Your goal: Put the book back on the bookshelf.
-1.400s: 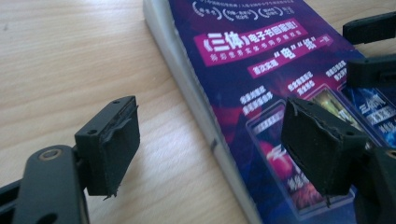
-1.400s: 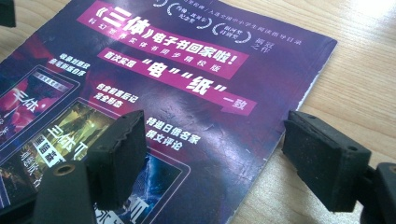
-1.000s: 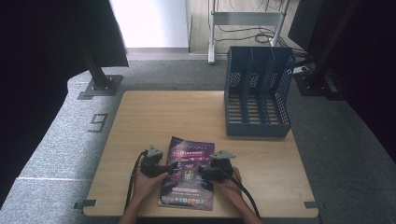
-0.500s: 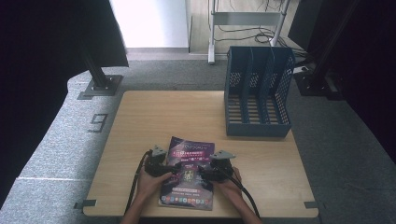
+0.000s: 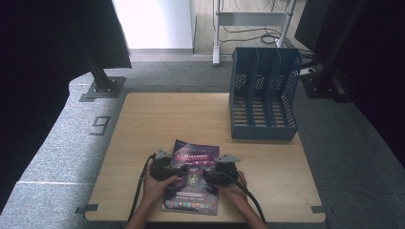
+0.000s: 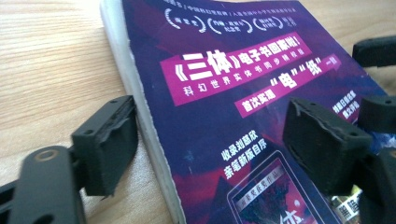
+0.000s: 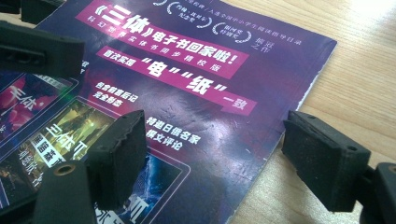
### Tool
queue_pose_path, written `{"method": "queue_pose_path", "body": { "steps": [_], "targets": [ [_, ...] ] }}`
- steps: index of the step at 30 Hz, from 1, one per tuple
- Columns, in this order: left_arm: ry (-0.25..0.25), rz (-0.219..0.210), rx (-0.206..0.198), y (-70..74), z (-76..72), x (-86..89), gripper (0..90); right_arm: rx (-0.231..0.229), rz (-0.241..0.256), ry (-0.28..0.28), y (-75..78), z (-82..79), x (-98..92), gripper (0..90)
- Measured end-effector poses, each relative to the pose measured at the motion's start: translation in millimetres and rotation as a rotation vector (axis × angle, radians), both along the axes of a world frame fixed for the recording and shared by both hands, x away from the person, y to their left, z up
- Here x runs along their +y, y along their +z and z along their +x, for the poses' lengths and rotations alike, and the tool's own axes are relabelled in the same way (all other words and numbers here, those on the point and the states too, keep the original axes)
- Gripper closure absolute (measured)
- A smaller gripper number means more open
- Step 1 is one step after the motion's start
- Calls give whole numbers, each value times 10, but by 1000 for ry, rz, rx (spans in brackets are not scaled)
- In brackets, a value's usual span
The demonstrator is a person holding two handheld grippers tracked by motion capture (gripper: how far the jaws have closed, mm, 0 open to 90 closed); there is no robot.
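Note:
A purple paperback book [image 5: 193,188] lies flat near the table's front edge. My left gripper [image 5: 175,171] is open at the book's left side. In the left gripper view [image 6: 210,144], one jaw rests on the wood beside the white page edge and the other hangs over the cover [image 6: 224,88]. My right gripper [image 5: 210,174] is open at the book's right side. In the right gripper view [image 7: 217,156], one jaw is over the cover [image 7: 187,88] and the other is over bare wood past the book's edge. Neither pair of jaws is clamped on the book.
A blue mesh file rack [image 5: 262,98] with three slots stands at the back right of the wooden table [image 5: 167,119]. The right gripper's jaws [image 6: 376,51] show at the far right of the left gripper view. Grey carpet surrounds the table.
The left gripper has edged slightly right toward the book. The book and the right gripper sit as before.

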State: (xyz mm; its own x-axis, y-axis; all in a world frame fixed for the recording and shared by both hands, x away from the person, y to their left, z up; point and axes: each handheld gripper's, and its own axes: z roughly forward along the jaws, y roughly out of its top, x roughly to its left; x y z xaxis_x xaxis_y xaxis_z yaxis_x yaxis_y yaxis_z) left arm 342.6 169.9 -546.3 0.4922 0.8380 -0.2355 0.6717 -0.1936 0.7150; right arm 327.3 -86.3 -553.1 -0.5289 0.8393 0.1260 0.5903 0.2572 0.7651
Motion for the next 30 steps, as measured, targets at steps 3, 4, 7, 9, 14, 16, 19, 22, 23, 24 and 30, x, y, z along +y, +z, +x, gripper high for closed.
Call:
{"method": "queue_pose_path", "body": {
  "steps": [3,4,7,9,14,16,19,22,23,24,30],
  "targets": [
    [4,-28,13,6,6,25,207,0,-1,0,0,0,1,213],
    [1,-32,13,9,7,34,208,-1,0,-1,-1,0,2,213],
    [1,-41,11,22,1,39,210,-1,-1,-1,-1,-1,2,213],
    [-1,-45,10,30,-3,43,212,-1,-1,-1,-1,-1,3,213],
    [-18,-66,18,55,-11,75,212,-1,-1,-3,-1,-1,1,214],
    [-28,-92,22,73,-17,105,214,-1,-1,-4,-1,0,1,214],
    [-38,-115,20,89,-24,126,215,-2,-1,-4,-1,0,1,214],
    [-43,-122,13,98,-30,129,216,-2,-1,-4,-1,-1,1,214],
    [-48,-128,11,103,-33,132,218,-2,-2,-4,-1,0,1,214],
    [-50,-140,9,112,-36,136,218,-2,-2,-4,-1,0,1,215],
    [-72,-177,-7,156,-54,140,233,-1,-3,-4,0,-1,1,215]
  ]
}}
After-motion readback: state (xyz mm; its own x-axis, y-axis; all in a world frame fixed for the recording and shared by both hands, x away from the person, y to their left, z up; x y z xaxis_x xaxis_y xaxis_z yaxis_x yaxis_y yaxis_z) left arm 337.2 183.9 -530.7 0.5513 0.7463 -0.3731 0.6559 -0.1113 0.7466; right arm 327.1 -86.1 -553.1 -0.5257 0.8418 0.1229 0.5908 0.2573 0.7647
